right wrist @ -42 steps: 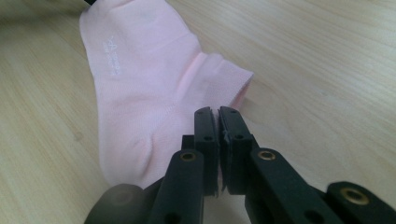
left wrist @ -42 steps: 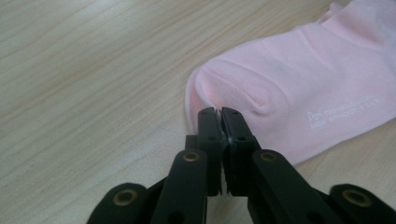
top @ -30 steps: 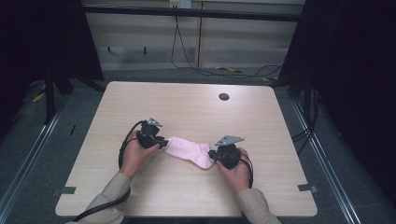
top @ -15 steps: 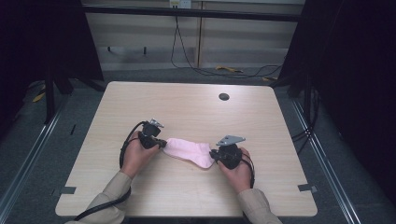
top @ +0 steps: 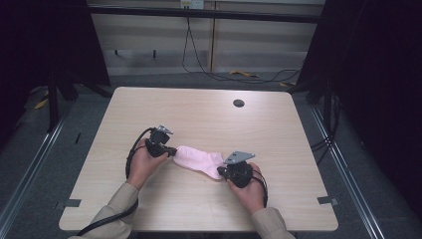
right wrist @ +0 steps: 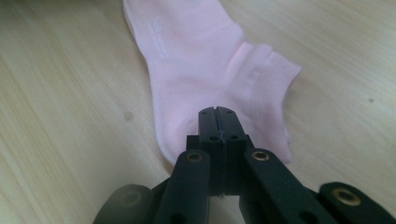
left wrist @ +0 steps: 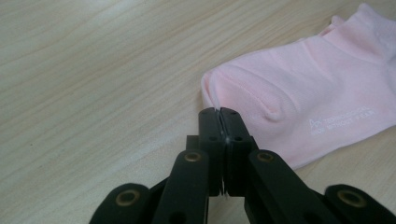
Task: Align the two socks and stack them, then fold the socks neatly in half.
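**Inspector:** Start with the room and surface.

**Recorder:** Dark curtains hung on both sides. A pale panelled wall (top: 209, 45) stood at the back, with cables trailing down it. The floor (top: 30, 149) was grey. The table (top: 199, 114) had a light wood-grain top, rectangular with rounded corners, and a small dark round grommet (top: 239, 103) near its far edge.

**Inspector:** The item in hand?

**Recorder:** A pink sock (top: 199, 160) lay flat near the table's middle, between the two tools. It was soft knit with a ribbed cuff and small white lettering on its side.

**Inspector:** The tools?

**Recorder:** The left gripper (top: 171, 150) was pinched tight on the sock's rounded toe end (left wrist: 215, 93), its black jaws having just closed. The right gripper (top: 221, 173) was clamped on the heel end near the cuff (right wrist: 261, 88), its jaws also just closed. Both tools were matte black with brass-coloured pivots.
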`<control>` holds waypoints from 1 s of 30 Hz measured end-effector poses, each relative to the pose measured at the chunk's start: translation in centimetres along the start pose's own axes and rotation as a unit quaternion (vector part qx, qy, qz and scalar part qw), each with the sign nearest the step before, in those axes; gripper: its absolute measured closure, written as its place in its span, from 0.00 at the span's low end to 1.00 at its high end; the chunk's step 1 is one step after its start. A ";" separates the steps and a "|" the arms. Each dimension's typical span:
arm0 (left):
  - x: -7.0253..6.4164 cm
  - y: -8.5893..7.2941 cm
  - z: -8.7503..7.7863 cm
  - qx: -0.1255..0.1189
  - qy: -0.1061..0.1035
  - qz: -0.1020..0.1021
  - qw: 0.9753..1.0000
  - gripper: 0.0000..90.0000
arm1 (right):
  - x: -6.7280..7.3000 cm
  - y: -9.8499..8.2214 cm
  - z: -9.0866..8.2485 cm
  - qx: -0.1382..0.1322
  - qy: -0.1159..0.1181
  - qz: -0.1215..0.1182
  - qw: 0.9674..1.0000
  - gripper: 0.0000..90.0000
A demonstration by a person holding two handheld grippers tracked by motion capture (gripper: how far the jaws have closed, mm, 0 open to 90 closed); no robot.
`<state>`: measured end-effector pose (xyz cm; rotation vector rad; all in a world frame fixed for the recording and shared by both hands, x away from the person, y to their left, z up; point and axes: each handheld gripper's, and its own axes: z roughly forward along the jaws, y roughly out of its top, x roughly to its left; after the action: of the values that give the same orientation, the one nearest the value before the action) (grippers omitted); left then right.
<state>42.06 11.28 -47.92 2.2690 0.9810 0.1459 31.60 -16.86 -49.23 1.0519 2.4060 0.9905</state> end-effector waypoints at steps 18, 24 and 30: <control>-1.1 1.7 -1.8 -0.020 -0.004 0.009 1.000 0.99 | 0.1 -1.3 0.0 -0.023 0.005 0.016 1.000 1.00; -1.5 2.0 -2.1 -0.019 -0.004 0.013 1.000 0.99 | 0.1 -1.4 0.0 -0.027 0.004 0.018 0.999 1.00; -1.9 2.2 -2.2 -0.022 -0.007 0.014 1.000 0.99 | 0.2 -1.6 0.0 -0.032 0.002 0.017 0.999 1.00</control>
<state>41.34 10.02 -44.55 2.2419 0.9293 0.1623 30.68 -17.48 -50.35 1.0717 2.3506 1.0742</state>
